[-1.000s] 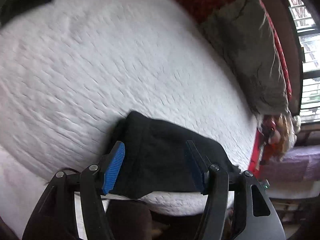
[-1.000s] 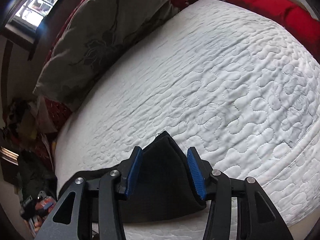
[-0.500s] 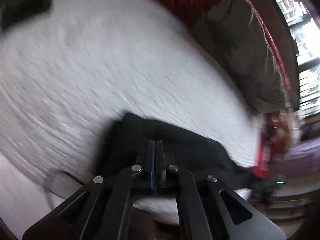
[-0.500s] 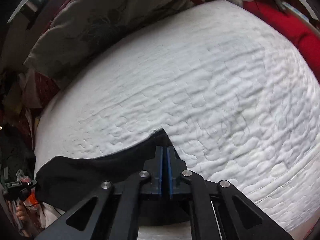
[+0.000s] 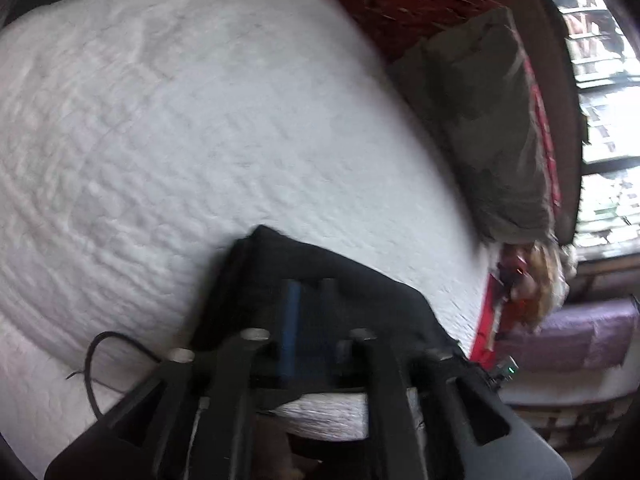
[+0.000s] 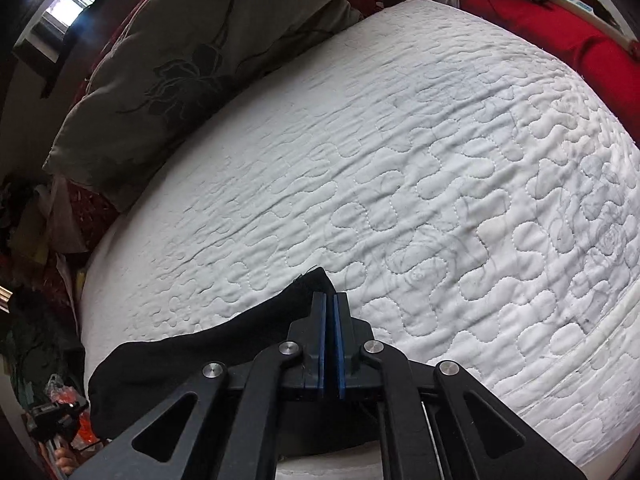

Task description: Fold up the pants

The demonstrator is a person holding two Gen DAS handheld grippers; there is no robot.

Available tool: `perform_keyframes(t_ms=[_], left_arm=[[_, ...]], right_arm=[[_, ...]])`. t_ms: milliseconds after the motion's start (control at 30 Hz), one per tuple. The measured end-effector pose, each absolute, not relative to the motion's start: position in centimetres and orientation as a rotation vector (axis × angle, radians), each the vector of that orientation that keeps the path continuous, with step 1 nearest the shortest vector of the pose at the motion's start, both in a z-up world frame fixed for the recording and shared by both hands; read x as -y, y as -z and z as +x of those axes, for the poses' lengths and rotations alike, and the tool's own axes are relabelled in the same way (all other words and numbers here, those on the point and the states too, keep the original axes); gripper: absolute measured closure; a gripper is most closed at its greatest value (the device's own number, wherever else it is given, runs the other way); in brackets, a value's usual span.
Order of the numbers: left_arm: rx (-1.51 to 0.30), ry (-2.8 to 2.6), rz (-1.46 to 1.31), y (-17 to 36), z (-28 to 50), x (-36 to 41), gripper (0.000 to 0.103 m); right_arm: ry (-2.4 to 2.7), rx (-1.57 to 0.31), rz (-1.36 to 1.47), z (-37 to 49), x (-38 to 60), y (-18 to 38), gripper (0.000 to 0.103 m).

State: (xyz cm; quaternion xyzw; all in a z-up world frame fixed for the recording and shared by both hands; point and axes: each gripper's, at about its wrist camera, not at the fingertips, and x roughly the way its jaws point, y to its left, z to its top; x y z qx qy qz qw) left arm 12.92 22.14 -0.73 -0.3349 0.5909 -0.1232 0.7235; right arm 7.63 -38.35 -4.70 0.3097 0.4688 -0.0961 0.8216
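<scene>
Black pants [image 5: 320, 280] lie at the near edge of a white quilted bed [image 5: 200, 140]. In the left wrist view my left gripper [image 5: 308, 300] sits on the pants with its blue pads a small gap apart; the frame is blurred. In the right wrist view my right gripper [image 6: 330, 304] is shut on a corner of the pants [image 6: 240, 340], its blue pads pressed together just above the quilt [image 6: 440, 200]. The black cloth stretches to the left from the grip and hangs over the bed edge.
A grey-green pillow [image 6: 180, 60] lies at the head of the bed, also seen in the left wrist view [image 5: 480, 120]. A red blanket [image 6: 560, 32] lies along the far side. A thin black drawstring [image 5: 104, 352] curls on the quilt. Clutter [image 6: 36, 320] fills the floor beside the bed.
Both grippers closed on the pants within the last second. The left pads have since parted a little. The right gripper stays shut, with the pants edge pulled out to the left.
</scene>
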Motion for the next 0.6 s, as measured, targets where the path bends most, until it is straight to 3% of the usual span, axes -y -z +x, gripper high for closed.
perform_keyframes(t_ms=[33,100,533,567,600], left_arm=[[-1.31,0.27,-0.725,0.9,13.4,-22.0,0.053],[-1.313,0.241,-0.679,1.0,13.9,-22.0,0.047],[-1.49,0.365,-0.535,3.3,13.5,-16.8,0.049],[-1.467,0.355,-0.541,3.1,13.2,-16.9,0.051],[-1.448,0.336,-0.55,2.9,13.1,-16.9,0.07]], right_arm=[[0.207,-1.001,0.657,7.6,38.3,4.7,0.095],[0.208,-1.003,0.66,6.8,39.0,4.7,0.095],[0.231,-1.015,0.69,5.3,39.6,4.6,0.095],[0.233,-1.017,0.69,5.5,39.6,4.6,0.095],[0.234,-1.017,0.689,5.5,39.5,4.6,0.095]])
